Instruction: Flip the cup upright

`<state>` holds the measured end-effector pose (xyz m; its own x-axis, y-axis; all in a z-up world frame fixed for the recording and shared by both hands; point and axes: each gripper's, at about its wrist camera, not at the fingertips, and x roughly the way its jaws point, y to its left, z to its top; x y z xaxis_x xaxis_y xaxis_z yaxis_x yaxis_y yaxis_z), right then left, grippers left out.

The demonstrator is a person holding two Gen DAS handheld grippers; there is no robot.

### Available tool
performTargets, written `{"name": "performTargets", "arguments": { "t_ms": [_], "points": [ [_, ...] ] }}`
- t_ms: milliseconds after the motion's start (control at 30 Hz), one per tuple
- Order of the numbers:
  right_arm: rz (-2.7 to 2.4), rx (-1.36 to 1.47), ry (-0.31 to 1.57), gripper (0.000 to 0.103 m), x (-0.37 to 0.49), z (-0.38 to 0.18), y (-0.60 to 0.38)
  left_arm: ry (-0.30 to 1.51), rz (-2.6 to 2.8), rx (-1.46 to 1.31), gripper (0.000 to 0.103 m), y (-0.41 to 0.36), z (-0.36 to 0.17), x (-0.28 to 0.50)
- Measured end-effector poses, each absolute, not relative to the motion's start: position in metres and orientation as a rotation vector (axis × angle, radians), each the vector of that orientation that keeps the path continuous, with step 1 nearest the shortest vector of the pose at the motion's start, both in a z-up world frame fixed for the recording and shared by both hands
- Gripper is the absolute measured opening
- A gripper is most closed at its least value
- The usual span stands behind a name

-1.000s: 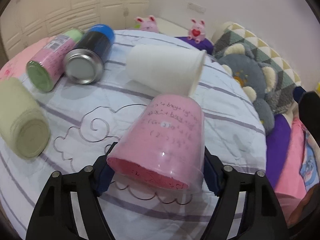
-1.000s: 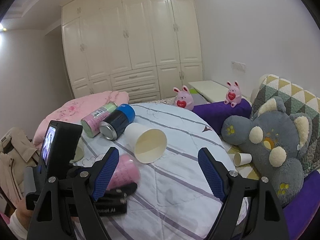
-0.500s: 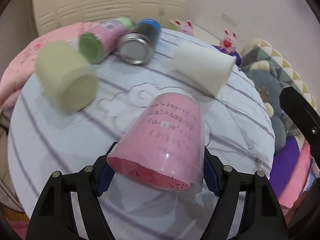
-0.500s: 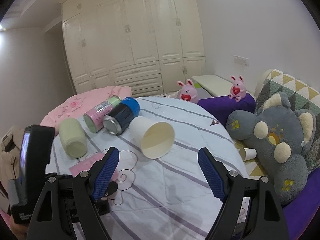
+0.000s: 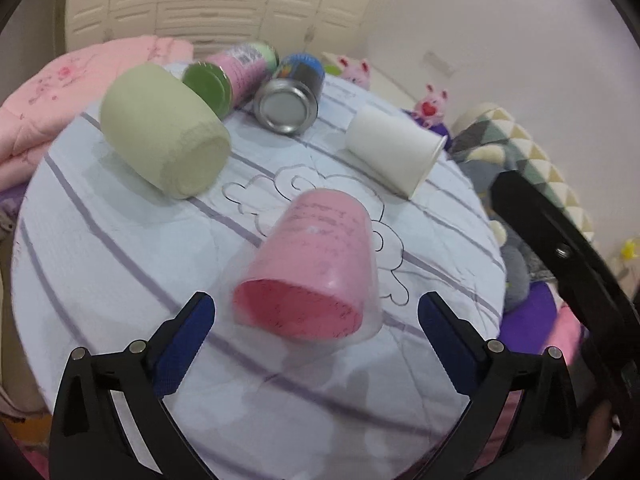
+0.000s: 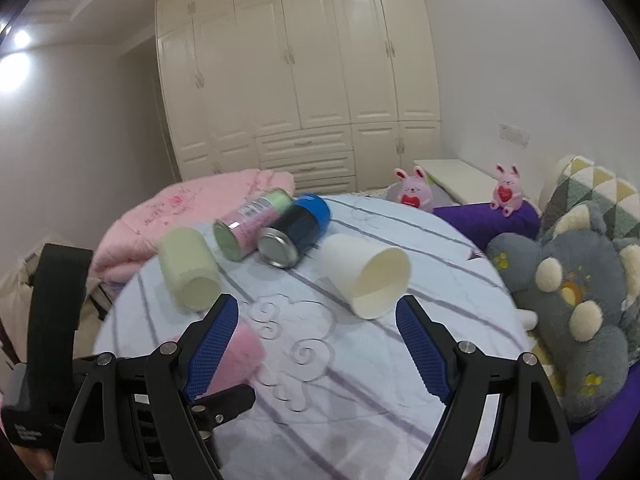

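A clear plastic cup with a pink paper lining (image 5: 316, 264) lies tilted on the round table (image 5: 100, 264), its mouth toward the left wrist camera. My left gripper (image 5: 316, 328) is open, its blue pads (image 5: 184, 344) apart on either side of the cup's rim and not touching it. In the right wrist view the pink cup (image 6: 240, 356) shows partly behind my right gripper's left finger. My right gripper (image 6: 316, 344) is open and empty above the table. A white paper cup (image 6: 368, 276) lies on its side ahead of it.
A pale green roll (image 5: 164, 132), a pink-and-green can (image 5: 232, 76) and a blue-topped metal can (image 5: 292, 96) lie on their sides at the table's far part. A grey plush toy (image 6: 576, 300) and patterned pillow lie right. A pink quilt (image 6: 192, 208) lies at the back left.
My left gripper has opened and let go of the pink cup, which now rests on the table. The left gripper has also pulled back slightly. The right gripper moved forward over the table.
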<state>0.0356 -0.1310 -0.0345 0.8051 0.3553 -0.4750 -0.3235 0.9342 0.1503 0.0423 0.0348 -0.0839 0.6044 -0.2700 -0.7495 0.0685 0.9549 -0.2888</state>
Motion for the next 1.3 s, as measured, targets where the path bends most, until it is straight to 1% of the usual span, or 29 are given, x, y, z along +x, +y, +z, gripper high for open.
{"name": "performTargets", "arguments": {
  "t_ms": [133,333,600,867,1300],
  "points": [
    [0.338,0.073,0.506,0.083,0.024,-0.035,-0.117,0.831,-0.194,-0.160,0.103,0.056,-0.070,0.022],
    [0.277,0.111,0.508,0.083,0.003,-0.048,-0.091,0.762,-0.121,-0.046,0.103,0.090,-0.062,0.007],
    [0.177,0.136,0.487,0.083,-0.011,-0.062,-0.056,0.742,-0.021,-0.020,0.103,0.138,-0.068,-0.001],
    [0.110,0.126,0.462,0.083,-0.008,-0.077,-0.026,0.734,0.007,-0.004,0.103,0.158,-0.077,0.005],
    [0.072,0.159,0.620,0.083,0.016,-0.099,-0.023,0.769,-0.024,0.005,0.103,0.154,-0.095,0.025]
  ]
}}
